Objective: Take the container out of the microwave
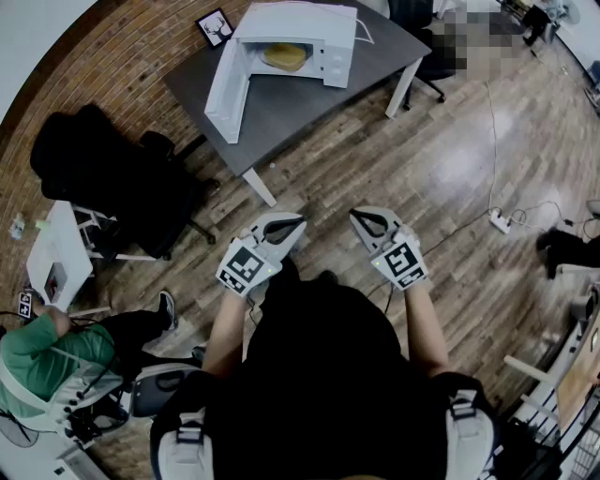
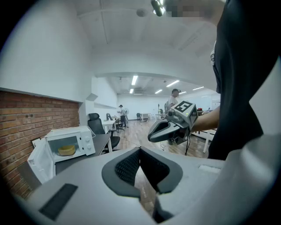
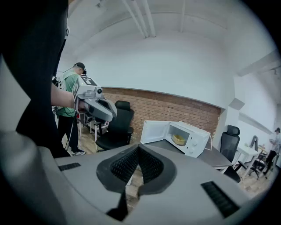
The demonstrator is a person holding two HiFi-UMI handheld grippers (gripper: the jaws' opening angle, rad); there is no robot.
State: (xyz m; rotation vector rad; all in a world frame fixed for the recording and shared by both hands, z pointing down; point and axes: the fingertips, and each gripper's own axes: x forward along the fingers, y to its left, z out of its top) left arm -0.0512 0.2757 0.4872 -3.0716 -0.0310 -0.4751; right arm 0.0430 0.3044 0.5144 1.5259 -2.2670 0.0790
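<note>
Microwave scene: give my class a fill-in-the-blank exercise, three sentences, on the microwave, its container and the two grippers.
1. The door of the white microwave stands ____.
2. The yellow container sits ____ the microwave.
3. The left gripper and the right gripper each have their jaws ____, holding nothing.
Missing words: open; inside; shut.

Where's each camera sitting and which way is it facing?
Head view: on the head, steeply down at floor and table; forearms, left gripper, right gripper show.
Left gripper view: on that gripper, facing forward-right; own shut jaws, right gripper.
Right gripper view: on that gripper, facing the brick wall; own shut jaws, left gripper.
All share the open microwave holding the yellow container.
</note>
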